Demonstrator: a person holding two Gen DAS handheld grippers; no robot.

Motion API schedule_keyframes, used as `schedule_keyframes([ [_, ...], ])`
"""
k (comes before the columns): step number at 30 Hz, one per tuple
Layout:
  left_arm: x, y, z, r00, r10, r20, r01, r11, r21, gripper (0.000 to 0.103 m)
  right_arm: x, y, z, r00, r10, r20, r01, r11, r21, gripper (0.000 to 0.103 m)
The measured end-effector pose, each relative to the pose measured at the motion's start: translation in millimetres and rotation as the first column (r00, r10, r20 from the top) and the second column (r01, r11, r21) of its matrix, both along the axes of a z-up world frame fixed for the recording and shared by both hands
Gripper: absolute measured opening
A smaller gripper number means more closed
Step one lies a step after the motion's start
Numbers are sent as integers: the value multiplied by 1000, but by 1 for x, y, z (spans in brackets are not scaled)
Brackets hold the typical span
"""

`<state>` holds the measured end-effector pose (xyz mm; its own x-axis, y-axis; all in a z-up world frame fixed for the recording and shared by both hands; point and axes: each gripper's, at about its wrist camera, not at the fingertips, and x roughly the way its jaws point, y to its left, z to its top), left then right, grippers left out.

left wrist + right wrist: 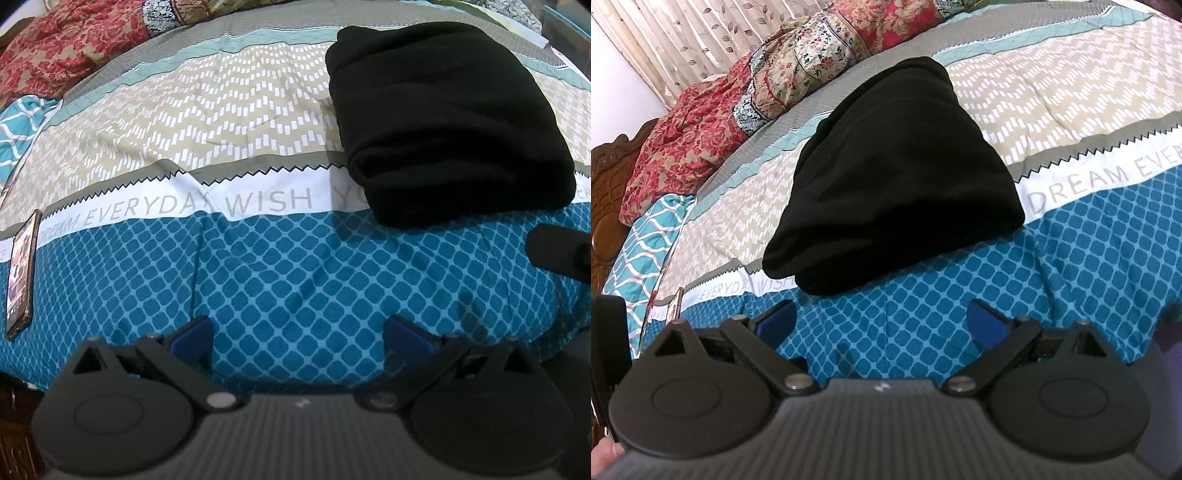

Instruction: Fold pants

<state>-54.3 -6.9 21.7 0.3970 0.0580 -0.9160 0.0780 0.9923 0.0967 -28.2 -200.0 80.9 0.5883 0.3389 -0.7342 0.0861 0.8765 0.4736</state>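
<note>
Folded black fabric pants (894, 177) lie on a bed's teal, beige and white patterned bedsheet (295, 258); red floral blanket (683, 122) and leaf-print curtain (683, 33) behind. Left tongs (297, 338) and right tongs (882, 321) spread, empty.

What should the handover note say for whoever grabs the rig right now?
Left gripper: open, empty, over the blue lattice band of the bedsheet.
Right gripper: open, empty, just short of the pants.
Black pants: folded into a compact bundle, lying across the beige, white and blue bands, touched by neither gripper.
Phone: near the bed's left edge, away from the pants.
Done: folding looks complete.
Left: probably nothing, maybe squaring up the edges.
</note>
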Motion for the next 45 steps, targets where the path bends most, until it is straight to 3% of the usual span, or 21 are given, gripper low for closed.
schedule_keyframes([
  [6,-3,-2,8,1000,-1,29,0,1000,24,103,-4,-2,6,999,-14,35,15,1000,-7,100],
  [15,1,10,46,984,39,173,-54,995,81,103,-1,-14,21,995,-85,52,87,996,-27,100],
  [23,3,18,53,982,73,173,-87,993,74,103,-4,-22,35,992,-102,78,103,995,-8,100],
  [45,1,26,40,989,104,109,-112,991,69,103,0,-5,24,1000,-26,3,26,999,-26,103],
])
